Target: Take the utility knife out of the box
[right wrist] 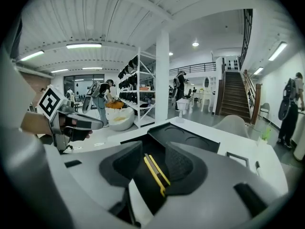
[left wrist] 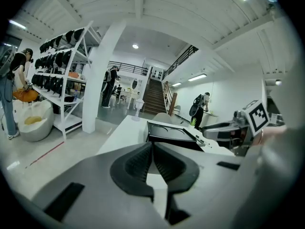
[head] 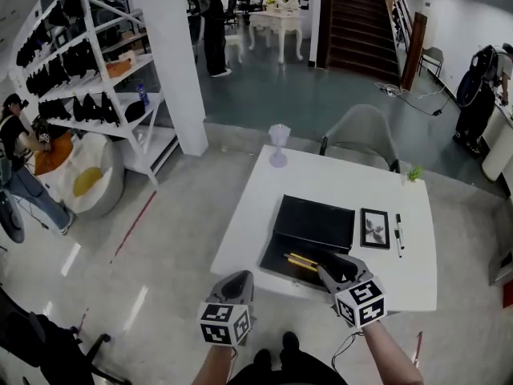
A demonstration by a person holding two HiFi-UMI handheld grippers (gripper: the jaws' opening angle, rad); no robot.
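An open black box (head: 309, 235) lies on the white table (head: 256, 215), its lid folded back toward the far side. The yellow and black utility knife (head: 302, 261) rests in the box's near tray. My right gripper (head: 337, 271) hovers over the tray's front right, jaws open. In the right gripper view the knife (right wrist: 156, 174) lies between and below the spread fingers (right wrist: 183, 163), not touching either. My left gripper (head: 235, 285) hangs off the table's front left corner, shut on nothing. Its closed jaws point at the box (left wrist: 169, 131) in the left gripper view.
Right of the box lie a small framed picture (head: 375, 228) and two pens (head: 398, 235). A glass vase (head: 278, 145) and a little plant (head: 414, 172) stand at the far edge. A grey chair (head: 365, 135) sits behind the table. Shelving (head: 96, 79) and people are farther off.
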